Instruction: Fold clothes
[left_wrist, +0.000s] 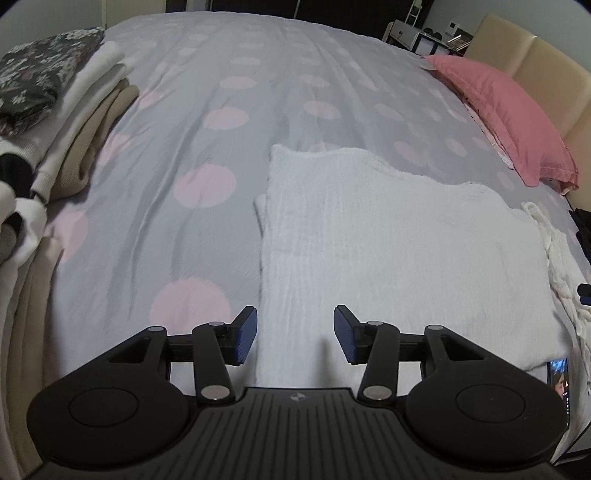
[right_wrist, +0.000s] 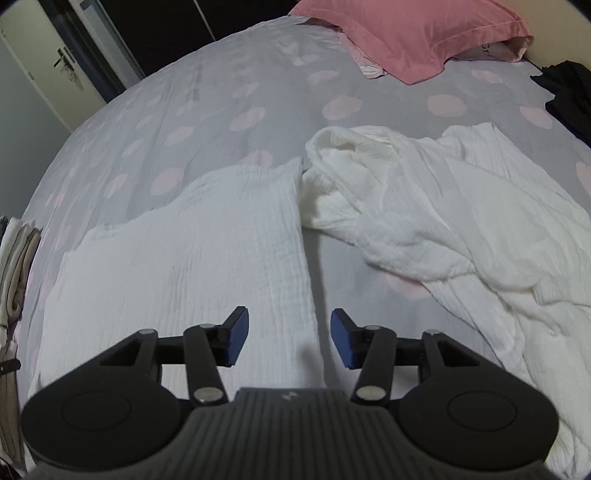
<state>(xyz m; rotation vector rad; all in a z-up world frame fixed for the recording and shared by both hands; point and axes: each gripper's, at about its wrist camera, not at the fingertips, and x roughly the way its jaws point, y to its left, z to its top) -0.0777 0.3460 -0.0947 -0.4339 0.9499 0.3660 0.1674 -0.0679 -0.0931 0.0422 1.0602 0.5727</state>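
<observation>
Folded white cloth (left_wrist: 399, 251): laid flat on the bed (left_wrist: 229, 155), centre right of the left view. Left gripper (left_wrist: 294, 334): fingers spread apart, nothing held, set over the cloth's near left edge. Right gripper (right_wrist: 286, 334): fingers parted, empty, over its right edge. Crumpled white garment (right_wrist: 461, 221): right of frame. Pink pillow (left_wrist: 506, 110): upper right. Folded stack (left_wrist: 55, 125): upper left.
</observation>
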